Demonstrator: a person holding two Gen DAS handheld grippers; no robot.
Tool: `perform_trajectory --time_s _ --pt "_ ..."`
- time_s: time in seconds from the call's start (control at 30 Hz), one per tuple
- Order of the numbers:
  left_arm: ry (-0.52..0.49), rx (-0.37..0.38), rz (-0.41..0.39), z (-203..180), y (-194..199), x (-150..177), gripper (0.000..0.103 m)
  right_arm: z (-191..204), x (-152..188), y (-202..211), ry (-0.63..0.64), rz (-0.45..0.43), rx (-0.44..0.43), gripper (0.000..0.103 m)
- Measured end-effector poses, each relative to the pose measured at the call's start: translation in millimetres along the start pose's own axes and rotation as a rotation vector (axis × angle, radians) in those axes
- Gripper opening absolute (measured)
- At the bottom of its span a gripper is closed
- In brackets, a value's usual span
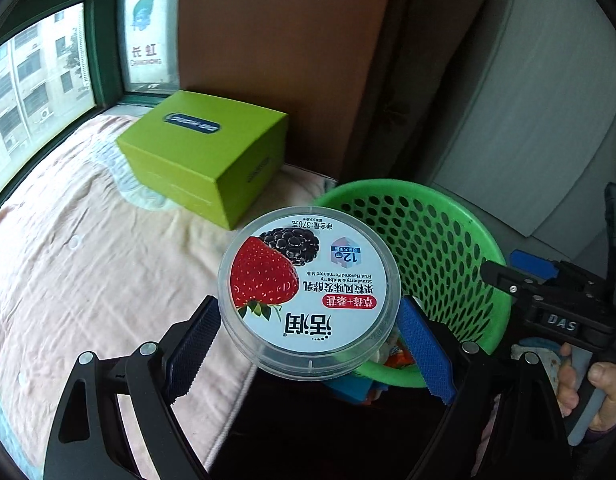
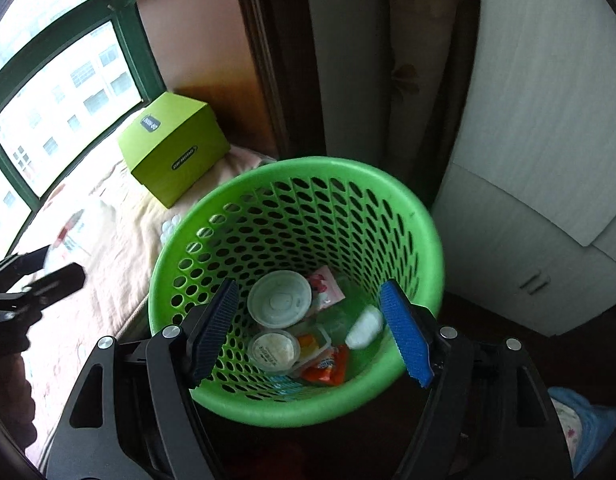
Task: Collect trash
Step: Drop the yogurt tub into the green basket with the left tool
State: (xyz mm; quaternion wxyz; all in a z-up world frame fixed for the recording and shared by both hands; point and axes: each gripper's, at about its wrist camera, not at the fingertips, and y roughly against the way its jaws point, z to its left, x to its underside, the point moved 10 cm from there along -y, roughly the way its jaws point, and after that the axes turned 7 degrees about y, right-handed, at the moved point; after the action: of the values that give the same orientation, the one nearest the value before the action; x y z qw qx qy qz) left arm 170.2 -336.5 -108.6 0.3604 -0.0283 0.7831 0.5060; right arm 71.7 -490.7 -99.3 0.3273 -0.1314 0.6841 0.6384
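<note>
Pads of the left gripper [image 1: 308,344] clamp a yogurt tub [image 1: 309,290] by its rim, held lid-up at the near edge of the basket [image 1: 495,280], likely for dropping in. The right gripper [image 2: 308,334] hangs wide open and empty over the basket. A green box [image 1: 204,152] sits at the bed's [image 1: 88,280] far corner by the window.

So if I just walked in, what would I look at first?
Probably the round yogurt tub with the big strawberry on its lid, pinched in the left gripper beside the bright green basket. The right gripper hangs open over that basket, which has trash in the bottom. A lime green box sits on the bed near the window.
</note>
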Motion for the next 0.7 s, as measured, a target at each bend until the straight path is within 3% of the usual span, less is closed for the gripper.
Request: perform_trajectory --time_s 0.7 --pt "-0.082 0.048 0.063 -60 -32 9 0.086 -17 5 35 -0.052 -0.064 -0.010 0.077"
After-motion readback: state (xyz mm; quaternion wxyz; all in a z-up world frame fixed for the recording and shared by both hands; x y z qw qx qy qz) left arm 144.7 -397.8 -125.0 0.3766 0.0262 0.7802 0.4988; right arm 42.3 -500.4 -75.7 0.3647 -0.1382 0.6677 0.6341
